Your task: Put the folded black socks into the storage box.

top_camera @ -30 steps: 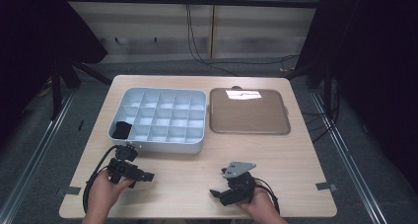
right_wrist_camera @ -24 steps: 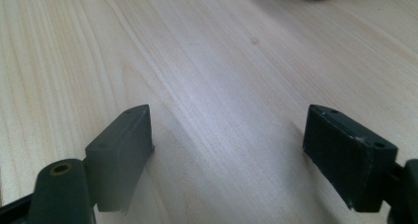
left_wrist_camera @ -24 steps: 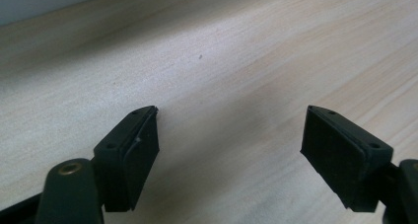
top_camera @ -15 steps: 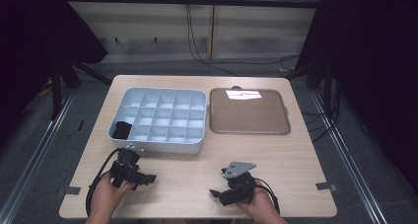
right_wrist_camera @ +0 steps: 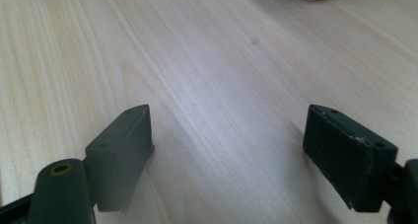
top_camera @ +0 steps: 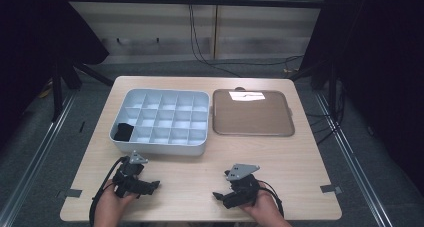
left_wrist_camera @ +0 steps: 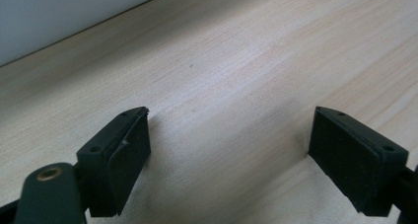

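In the high view, two hands come in from the bottom edge, each resting low on the worktop (top_camera: 200,162). The left hand-held gripper (top_camera: 152,185) lies at the lower left, pointing toward the right of the frame; its jaws have just been opening and nothing is between them. The right hand-held gripper (top_camera: 218,195) lies at the lower centre right, pointing left, jaws apart and empty. The compartment tray (top_camera: 160,146) stands just above the left hand-held gripper, near but apart from it; a black item (top_camera: 123,132) sits in its lower-left compartment. The brown tray (top_camera: 252,133) lies to its right.

In the left gripper view, the jaws stand wide over bare wood, with the compartment tray's wall (left_wrist_camera: 59,12) at the upper left.

In the right gripper view, the jaws also stand wide over bare wood, with a pale rim at the top edge.
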The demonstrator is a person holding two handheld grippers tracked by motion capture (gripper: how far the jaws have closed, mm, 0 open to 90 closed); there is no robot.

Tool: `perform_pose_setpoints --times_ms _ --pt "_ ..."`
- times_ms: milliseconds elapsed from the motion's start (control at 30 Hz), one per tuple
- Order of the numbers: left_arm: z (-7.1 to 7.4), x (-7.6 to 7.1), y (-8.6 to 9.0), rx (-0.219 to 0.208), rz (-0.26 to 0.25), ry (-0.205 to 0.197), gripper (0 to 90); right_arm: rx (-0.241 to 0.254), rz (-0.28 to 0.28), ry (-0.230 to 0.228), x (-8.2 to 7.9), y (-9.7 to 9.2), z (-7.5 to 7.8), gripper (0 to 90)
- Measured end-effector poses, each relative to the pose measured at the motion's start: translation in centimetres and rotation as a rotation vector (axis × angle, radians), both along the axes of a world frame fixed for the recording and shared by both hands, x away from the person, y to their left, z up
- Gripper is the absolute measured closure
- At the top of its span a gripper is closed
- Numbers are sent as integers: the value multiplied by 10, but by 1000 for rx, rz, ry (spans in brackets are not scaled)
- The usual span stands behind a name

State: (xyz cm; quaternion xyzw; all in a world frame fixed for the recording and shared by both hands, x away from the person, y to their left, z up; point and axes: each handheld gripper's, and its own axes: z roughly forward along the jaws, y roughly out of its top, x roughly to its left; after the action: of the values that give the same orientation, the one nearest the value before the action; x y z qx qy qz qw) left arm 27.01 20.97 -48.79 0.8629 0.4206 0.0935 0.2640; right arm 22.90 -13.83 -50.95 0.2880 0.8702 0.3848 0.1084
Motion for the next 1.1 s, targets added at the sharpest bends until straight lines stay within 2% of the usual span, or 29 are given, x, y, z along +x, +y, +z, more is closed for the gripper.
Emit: perform_pose_setpoints --times_ms 100,367,500,600,800,867,1100 --pt "-2 -3 0 17 -15 -29 153 0 0 -1 0 0 0 186" --pt "-4 -7 1 4 -5 -59 146 1 0 1 0 0 0 186" --pt "-7 -10 2 -25 5 -89 133 1 0 0 0 0 0 186" --pt "-8 -10 4 -30 -6 -106 133 1 0 1 0 0 0 186" --pt "-14 -13 8 -74 -21 -155 112 1 0 0 0 0 0 186" --pt "-16 -14 9 -88 -21 -162 101 1 0 1 0 0 0 186" --pt "-18 -15 9 -95 -37 -180 57 0 0 0 0 0 0 186"
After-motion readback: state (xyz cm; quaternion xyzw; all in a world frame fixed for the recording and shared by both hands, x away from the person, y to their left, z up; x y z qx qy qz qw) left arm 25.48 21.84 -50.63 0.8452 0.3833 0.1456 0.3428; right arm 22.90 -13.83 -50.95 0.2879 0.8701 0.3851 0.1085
